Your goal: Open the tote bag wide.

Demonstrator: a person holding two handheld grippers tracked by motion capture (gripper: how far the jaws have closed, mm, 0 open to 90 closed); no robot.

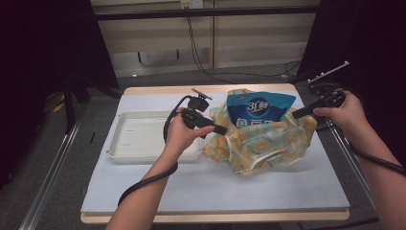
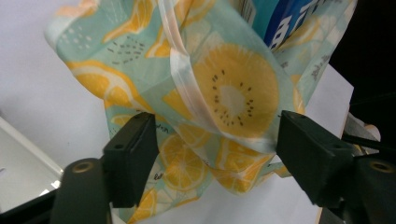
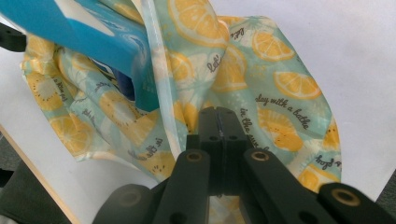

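Overhead forward-down; claw cameras close on bag [image 1: 261,139].

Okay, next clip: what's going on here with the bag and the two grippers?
A person works a fruit-print cloth bag on the table with two hand-held grippers. A blue snack packet sticks out of the bag's top. The right gripper is shut on the bag's edge, at the bag's right side. The left gripper is open, its jaws either side of a fold of the bag, not yet closed on it. A white tray sits to the left.
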